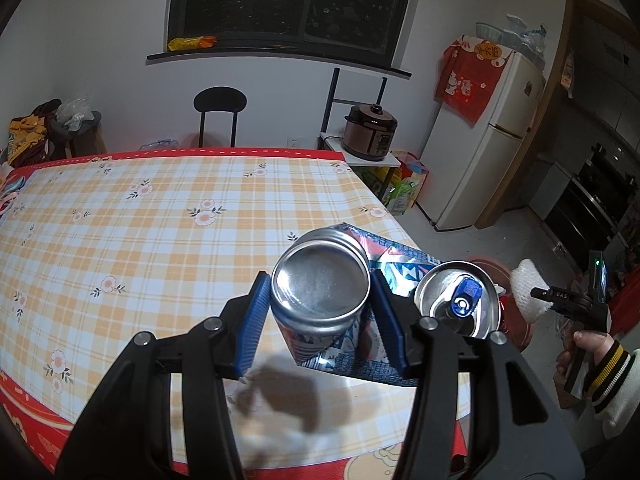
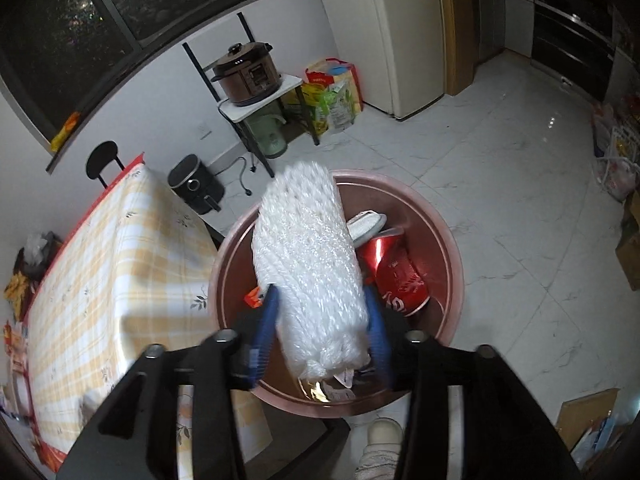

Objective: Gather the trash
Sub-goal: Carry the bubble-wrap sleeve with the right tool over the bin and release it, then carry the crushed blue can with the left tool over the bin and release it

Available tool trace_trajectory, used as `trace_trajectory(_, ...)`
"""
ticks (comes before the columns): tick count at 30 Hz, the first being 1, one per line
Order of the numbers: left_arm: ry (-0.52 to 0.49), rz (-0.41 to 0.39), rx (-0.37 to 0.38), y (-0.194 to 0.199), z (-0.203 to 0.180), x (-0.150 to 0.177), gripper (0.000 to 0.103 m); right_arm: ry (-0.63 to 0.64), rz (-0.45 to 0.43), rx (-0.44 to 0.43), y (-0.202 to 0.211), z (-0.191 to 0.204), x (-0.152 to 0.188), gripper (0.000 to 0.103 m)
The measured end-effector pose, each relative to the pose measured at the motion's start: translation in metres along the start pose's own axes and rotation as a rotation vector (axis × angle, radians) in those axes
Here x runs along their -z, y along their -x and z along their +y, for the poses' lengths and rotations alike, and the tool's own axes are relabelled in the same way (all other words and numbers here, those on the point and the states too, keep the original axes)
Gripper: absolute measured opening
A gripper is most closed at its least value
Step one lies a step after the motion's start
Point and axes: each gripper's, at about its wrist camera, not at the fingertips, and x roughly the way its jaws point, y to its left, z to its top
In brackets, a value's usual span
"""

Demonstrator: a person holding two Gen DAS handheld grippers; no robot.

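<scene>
My left gripper [image 1: 318, 308] is shut on a blue and white drink can [image 1: 320, 276], held bottom-up above the checked tablecloth [image 1: 160, 240]. A second can [image 1: 456, 300] with a blue tab shows just right of my fingers, by a blue and white wrapper [image 1: 400, 264]. My right gripper [image 2: 322, 320] hangs over the pink basin [image 2: 452, 248] on the floor. A white foam net [image 2: 304, 248] sits unsqueezed between its blue pads [image 2: 268, 320], which stand open. In the basin lie a crushed red can [image 2: 400, 276] and other scraps. The left wrist view shows the right gripper [image 1: 560, 298] and foam net [image 1: 528, 288] off the table's right edge.
The table [image 2: 120, 260] stands just left of the basin. A black air fryer [image 2: 194, 188], a rack with a rice cooker [image 2: 248, 72], bags [image 2: 332, 96] and a fridge [image 2: 408, 40] line the far wall. A slippered foot [image 2: 384, 432] stands near the basin. Boxes [image 2: 628, 248] sit at the right.
</scene>
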Motion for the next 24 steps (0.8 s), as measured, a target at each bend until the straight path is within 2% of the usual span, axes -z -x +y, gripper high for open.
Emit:
trace_trajectory(4, -0.018, -0.001, 0.015, -0.003, -0.01, -0.003, 0.052, 0.004, -0.047, -0.021, 0.014, -0.001, -0.006, 0.074)
trace_trajectory(8, -0.042, -0.006, 0.043, -0.006, -0.023, -0.007, 0.052, 0.008, -0.106, -0.042, 0.037, -0.004, -0.015, 0.083)
trace_trajectory(12, -0.076, -0.015, 0.078, -0.01, -0.041, -0.013, 0.052, 0.015, -0.173, -0.04, 0.067, -0.005, -0.024, 0.097)
trace_trajectory(18, -0.148, -0.022, 0.154, -0.024, -0.086, -0.026, 0.052, 0.031, -0.245, -0.022, 0.107, -0.01, -0.03, 0.098)
trace_trajectory(24, -0.214, -0.017, 0.229, -0.044, -0.137, -0.036, 0.052, 0.024, -0.272, 0.015, 0.134, -0.031, -0.028, 0.098)
